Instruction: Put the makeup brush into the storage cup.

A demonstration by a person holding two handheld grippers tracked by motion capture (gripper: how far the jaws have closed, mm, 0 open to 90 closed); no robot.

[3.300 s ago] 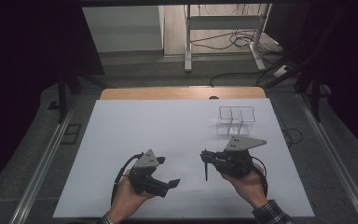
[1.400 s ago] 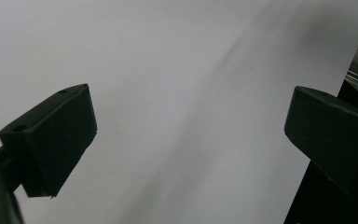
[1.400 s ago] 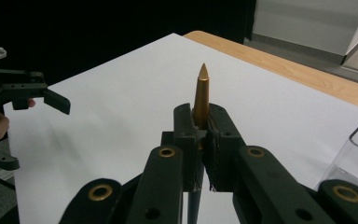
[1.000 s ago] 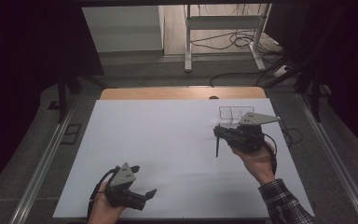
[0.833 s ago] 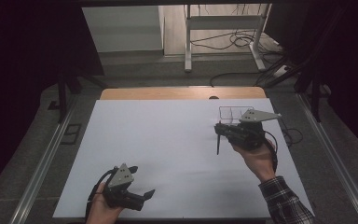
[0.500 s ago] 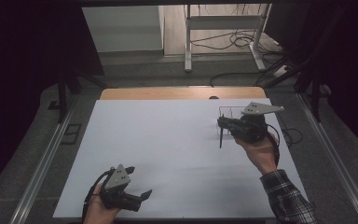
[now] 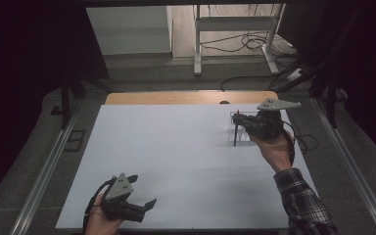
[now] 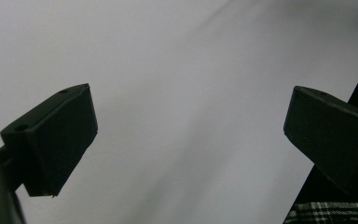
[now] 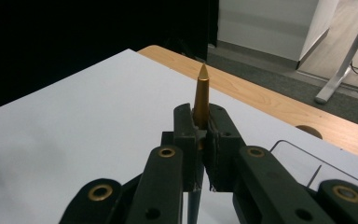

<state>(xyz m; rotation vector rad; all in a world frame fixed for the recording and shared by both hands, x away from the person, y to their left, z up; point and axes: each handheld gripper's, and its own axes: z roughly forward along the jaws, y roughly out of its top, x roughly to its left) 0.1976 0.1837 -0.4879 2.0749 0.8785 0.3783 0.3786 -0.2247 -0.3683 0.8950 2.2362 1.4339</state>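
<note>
With its long axis upright, the pen (image 9: 201, 95) sits clamped in my right gripper (image 7: 241, 121), just over the clear tray (image 9: 307, 161) at the desk's (image 7: 176, 147) far right; my left gripper (image 7: 139, 205), jaws wide and empty, is well apart.

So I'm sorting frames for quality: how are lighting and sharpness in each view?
High view: the white table is evenly lit and the surroundings are dark; the right gripper reads clearly. Left gripper view: its open jaws are soft-edged over blank white, with a faint diagonal shadow. Right gripper view: the gold-tipped pen is fairly sharp, the nearest jaw links are blurred, and the background is black.
</note>
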